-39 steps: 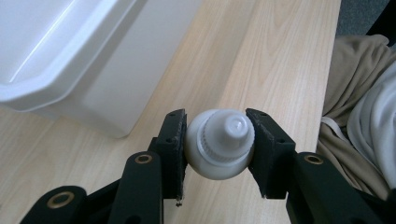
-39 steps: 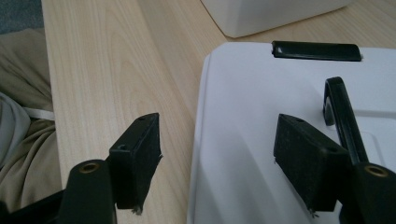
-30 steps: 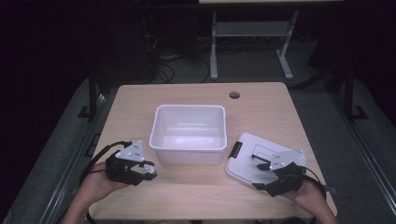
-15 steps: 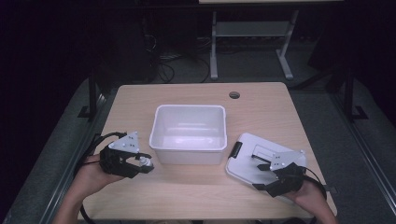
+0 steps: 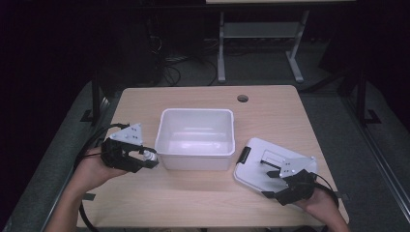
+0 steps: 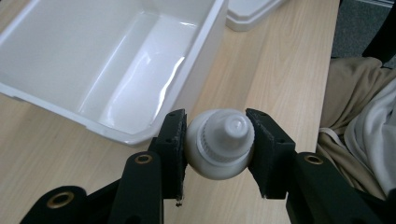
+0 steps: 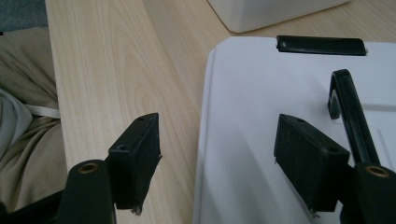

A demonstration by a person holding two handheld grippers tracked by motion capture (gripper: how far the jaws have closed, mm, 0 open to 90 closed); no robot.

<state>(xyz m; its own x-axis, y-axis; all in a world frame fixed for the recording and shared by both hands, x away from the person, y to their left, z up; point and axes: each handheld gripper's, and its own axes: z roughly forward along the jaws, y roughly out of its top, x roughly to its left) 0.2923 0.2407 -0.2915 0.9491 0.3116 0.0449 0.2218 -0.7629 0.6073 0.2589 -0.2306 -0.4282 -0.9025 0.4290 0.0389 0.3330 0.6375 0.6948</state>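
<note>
The left tool (image 6: 219, 140) is pinching a small white bottle (image 6: 219, 144) between its two black pads, the ribbed cap facing the camera in the left gripper view. In the high view this left tool (image 5: 145, 157) is hovering just beside the left wall of the white bin (image 5: 196, 159), and the bottle (image 5: 149, 155) is showing as a pale spot at its tip, close to the bin's lower left corner. The bin (image 6: 116, 70) is sitting open near the middle of the wooden surface (image 5: 193, 203).

The right tool (image 7: 217, 149) is standing spread apart, gripping nothing; one pad is hanging over the bare surface (image 7: 116, 70) and the other over the white lid (image 7: 261, 116). The lid (image 5: 261, 169), with its black handle and clasp, is lying flat to the right of the bin, and the right tool (image 5: 278, 186) is hovering at its near edge.
</note>
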